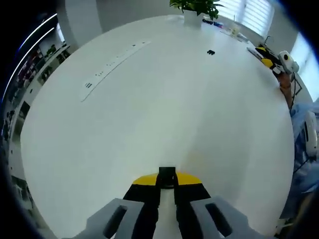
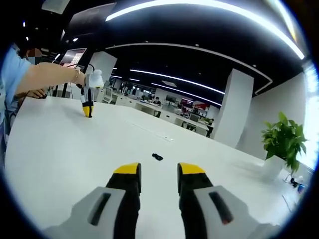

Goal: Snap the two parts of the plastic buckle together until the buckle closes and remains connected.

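In the left gripper view my left gripper [image 1: 167,180] is shut on a small black buckle part [image 1: 167,174], pinched between its yellow tips just above the white table [image 1: 149,114]. The other black buckle part [image 1: 211,52] lies alone far across the table. It also appears in the right gripper view as the loose buckle part [image 2: 157,157], a short way beyond my right gripper [image 2: 159,172], which is open with nothing between its yellow-tipped jaws. The left gripper [image 2: 87,107] stands tip down far off at the left there, held by a person's hand.
A potted plant [image 1: 195,11] stands at the table's far edge, seen also as the plant [image 2: 284,137] at the right. A long inset strip [image 1: 113,62] runs across the table. The person's arm [image 2: 47,77] reaches in from the left. Office desks lie beyond.
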A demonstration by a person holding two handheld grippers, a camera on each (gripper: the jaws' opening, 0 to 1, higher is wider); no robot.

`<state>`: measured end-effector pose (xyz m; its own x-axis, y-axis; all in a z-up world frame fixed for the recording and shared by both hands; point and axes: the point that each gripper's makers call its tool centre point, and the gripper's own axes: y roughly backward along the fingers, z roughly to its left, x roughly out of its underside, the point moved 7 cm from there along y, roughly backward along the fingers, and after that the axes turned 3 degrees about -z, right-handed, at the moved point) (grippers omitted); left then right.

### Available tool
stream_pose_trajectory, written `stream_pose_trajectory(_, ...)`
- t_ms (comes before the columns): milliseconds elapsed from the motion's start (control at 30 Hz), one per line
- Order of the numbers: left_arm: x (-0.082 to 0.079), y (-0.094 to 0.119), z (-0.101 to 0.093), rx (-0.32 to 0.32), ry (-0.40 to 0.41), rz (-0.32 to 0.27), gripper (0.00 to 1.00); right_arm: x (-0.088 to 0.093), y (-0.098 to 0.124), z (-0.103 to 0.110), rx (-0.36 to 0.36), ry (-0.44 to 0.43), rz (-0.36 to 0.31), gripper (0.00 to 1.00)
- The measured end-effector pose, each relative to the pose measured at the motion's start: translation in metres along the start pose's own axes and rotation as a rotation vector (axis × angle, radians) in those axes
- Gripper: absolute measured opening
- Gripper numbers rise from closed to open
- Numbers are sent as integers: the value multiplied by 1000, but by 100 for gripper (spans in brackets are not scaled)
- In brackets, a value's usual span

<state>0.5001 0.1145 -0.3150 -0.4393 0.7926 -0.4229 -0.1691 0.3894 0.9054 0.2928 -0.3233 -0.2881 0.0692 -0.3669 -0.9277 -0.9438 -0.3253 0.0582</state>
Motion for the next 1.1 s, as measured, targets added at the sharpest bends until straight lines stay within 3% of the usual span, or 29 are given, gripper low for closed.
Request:
stream_pose_trajectory(300, 1, 1, -12, -1, -5, 38, 9, 1, 0, -1, 2, -3, 5, 29)
stream_pose_trajectory(1100, 12, 4, -41, 31, -28, 18, 9, 4, 0, 0, -2, -6, 21, 29)
